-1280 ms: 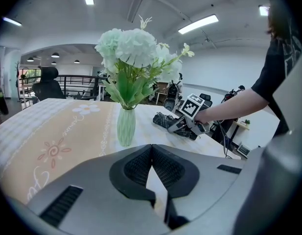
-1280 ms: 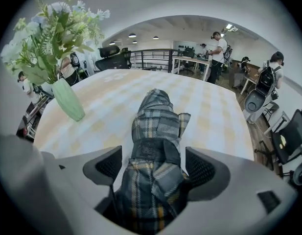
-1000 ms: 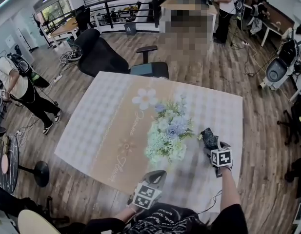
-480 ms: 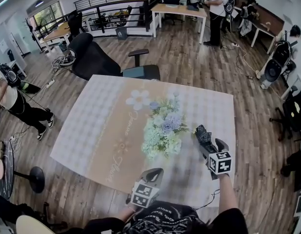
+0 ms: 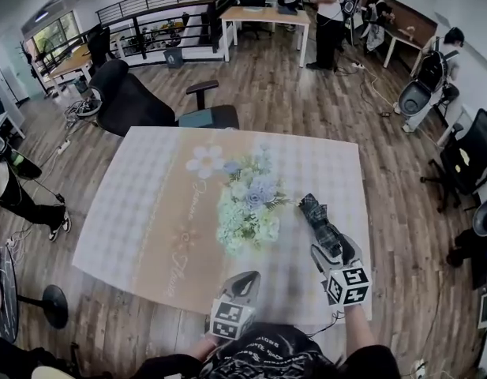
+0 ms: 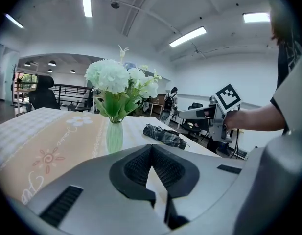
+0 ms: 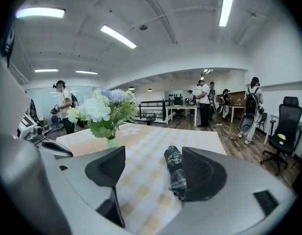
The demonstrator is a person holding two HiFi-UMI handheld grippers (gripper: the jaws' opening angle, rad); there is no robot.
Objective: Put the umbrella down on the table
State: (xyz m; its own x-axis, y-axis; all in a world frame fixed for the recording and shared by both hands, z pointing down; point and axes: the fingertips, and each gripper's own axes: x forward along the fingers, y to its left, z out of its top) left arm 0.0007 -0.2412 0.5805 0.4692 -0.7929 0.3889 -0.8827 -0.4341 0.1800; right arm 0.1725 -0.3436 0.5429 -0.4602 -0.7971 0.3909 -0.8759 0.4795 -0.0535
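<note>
One folded umbrella (image 5: 316, 218) lies on the tabletop (image 5: 140, 212), its long axis running straight ahead from the nearer right gripper (image 5: 331, 249). Its jaws have just narrowed slightly but stand wide about the near end without pressing; the left gripper (image 5: 245, 283) has its jaws together.

**Lower centre:** the grey left tool (image 6: 151, 150), its two black ribbed pads meeting at the tips with nothing between them.

**Left of centre:** a pale green glass vase (image 6: 114, 137) of white and green flowers (image 6: 120, 81) stands upright on the desk (image 6: 33, 151). The desk is covered by a white checked cloth with a tan printed band.

**Right of the vase, apart from it:** a folded dark plaid umbrella (image 6: 163, 135) lies flat on the desk.

**Right of centre, above the umbrella:** the right tool (image 6: 182, 113) with its square-marker cube (image 6: 227, 97), on a forearm entering from the right edge.
</note>
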